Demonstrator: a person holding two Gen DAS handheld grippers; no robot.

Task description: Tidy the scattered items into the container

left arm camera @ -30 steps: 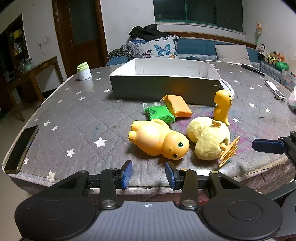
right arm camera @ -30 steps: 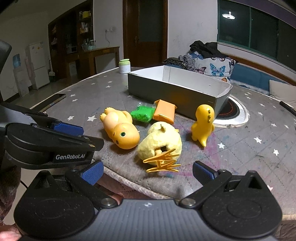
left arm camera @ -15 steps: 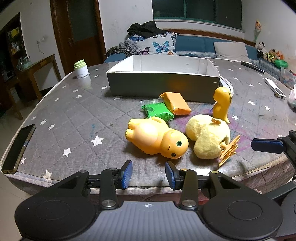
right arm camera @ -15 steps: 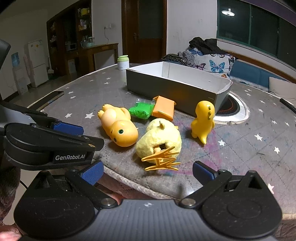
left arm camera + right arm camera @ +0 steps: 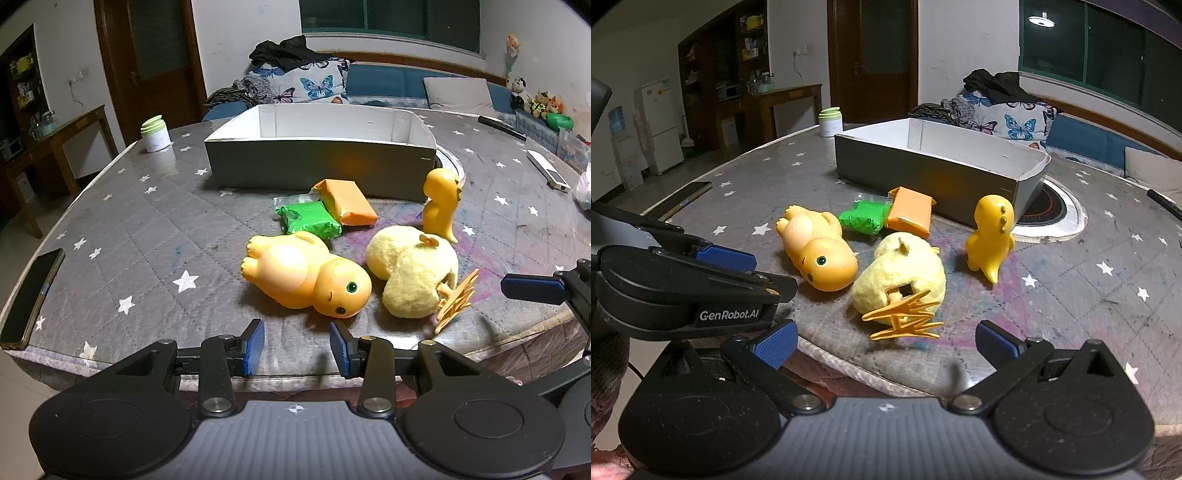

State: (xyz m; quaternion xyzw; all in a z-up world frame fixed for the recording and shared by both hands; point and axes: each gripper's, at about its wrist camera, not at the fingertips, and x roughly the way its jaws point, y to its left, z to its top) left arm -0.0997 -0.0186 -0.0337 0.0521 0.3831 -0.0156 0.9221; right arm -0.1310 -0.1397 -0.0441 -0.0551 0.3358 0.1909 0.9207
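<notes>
A grey open box (image 5: 317, 162) (image 5: 934, 173) stands at the back of the table, white inside. In front of it lie an orange packet (image 5: 347, 203) (image 5: 910, 212), a green packet (image 5: 308, 219) (image 5: 864, 218), a large orange toy on its back (image 5: 306, 277) (image 5: 816, 247), a yellow plush duck (image 5: 410, 277) (image 5: 905, 277) with orange feet, and a small upright yellow figure (image 5: 441, 203) (image 5: 991, 236). My left gripper (image 5: 297, 350) is open at the table's near edge, just short of the large orange toy. My right gripper (image 5: 884, 343) is open wide before the plush duck.
A green-lidded white jar (image 5: 156, 133) stands at the table's back left. A black phone (image 5: 31, 295) lies at the left edge. Remotes (image 5: 548, 171) lie at the far right. A round mat (image 5: 1049, 214) sits beside the box. A sofa is behind the table.
Both grippers have moved forward and slightly higher over the table edge; the toys sit closer in both views. Nothing on the table has moved.
</notes>
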